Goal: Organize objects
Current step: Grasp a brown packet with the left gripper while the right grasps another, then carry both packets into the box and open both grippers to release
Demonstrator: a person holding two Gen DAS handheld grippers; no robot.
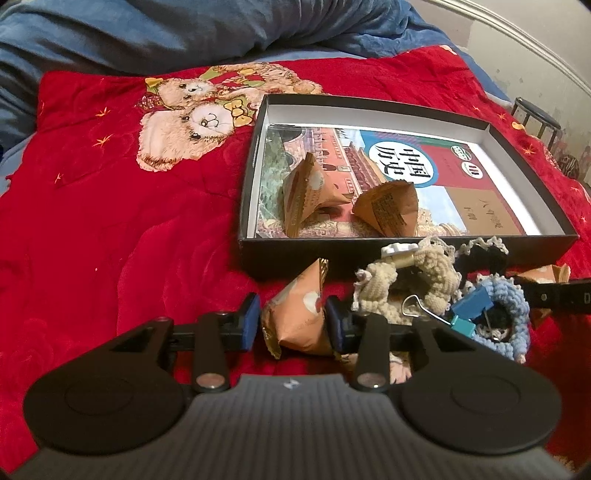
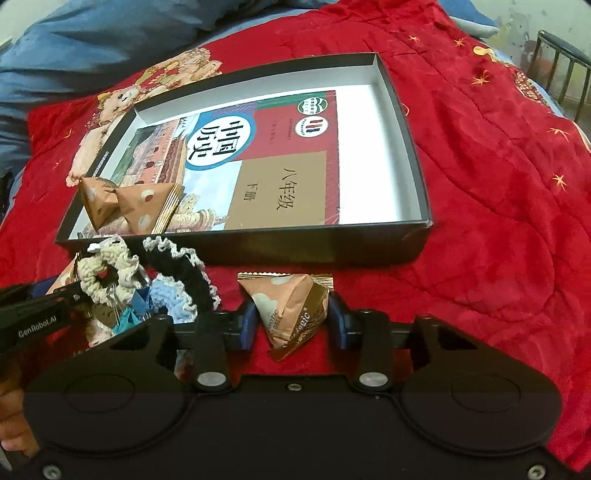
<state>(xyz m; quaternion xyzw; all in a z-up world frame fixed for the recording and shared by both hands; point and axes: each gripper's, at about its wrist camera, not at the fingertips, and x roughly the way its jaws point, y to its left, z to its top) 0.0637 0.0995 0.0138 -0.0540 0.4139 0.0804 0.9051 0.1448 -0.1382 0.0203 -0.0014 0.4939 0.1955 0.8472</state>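
Observation:
A black shallow box point(image 1: 369, 254) point(image 2: 295, 242) lies on the red blanket with a history textbook point(image 1: 461, 184) point(image 2: 280, 147) inside. Two orange triangular snack packets point(image 1: 310, 192) point(image 2: 140, 206) rest on the book. My left gripper point(image 1: 291, 321) is shut on another orange packet point(image 1: 299, 317) in front of the box. My right gripper point(image 2: 295, 317) is shut on a similar packet point(image 2: 295, 310) near the box's front wall. Crocheted scrunchies point(image 1: 417, 280) point(image 2: 173, 280) and blue binder clips point(image 1: 469, 310) point(image 2: 129, 317) lie piled between the grippers.
The red blanket point(image 1: 129, 229) point(image 2: 498, 184) with a teddy-bear print point(image 1: 188, 122) covers the bed. A blue duvet point(image 1: 184, 33) is bunched at the back. A dark stool point(image 1: 535, 118) stands at the far right beside the wall.

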